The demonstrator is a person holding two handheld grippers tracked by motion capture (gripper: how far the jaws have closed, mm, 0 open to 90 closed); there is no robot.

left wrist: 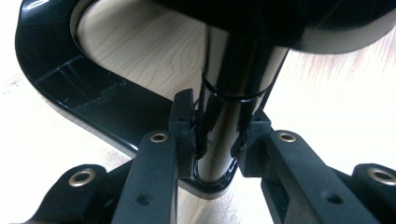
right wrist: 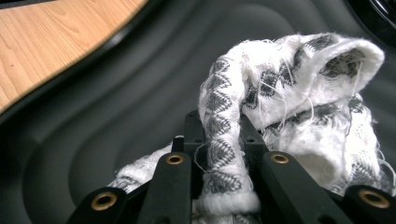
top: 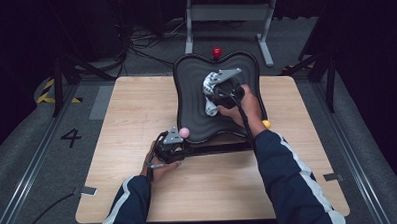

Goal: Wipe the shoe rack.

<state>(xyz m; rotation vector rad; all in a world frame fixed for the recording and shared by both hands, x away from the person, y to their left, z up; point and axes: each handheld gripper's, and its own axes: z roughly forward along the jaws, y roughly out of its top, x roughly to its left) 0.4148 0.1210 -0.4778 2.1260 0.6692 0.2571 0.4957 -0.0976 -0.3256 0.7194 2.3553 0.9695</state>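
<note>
Between the right tongs point(right wrist: 218, 140): the cloth point(right wrist: 299, 112).

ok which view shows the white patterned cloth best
The right gripper view: the cloth is close, its zigzag weave clear, pinched by the right gripper. The high view shows it small on the black ridged seat.

A light wooden table point(top: 137, 124) stands on grey carpet floor point(top: 28, 163) marked with a black numeral four point(top: 71, 137); a grey metal frame point(top: 228, 13) stands beyond, beside tangled black cables point(top: 139, 46).
</note>
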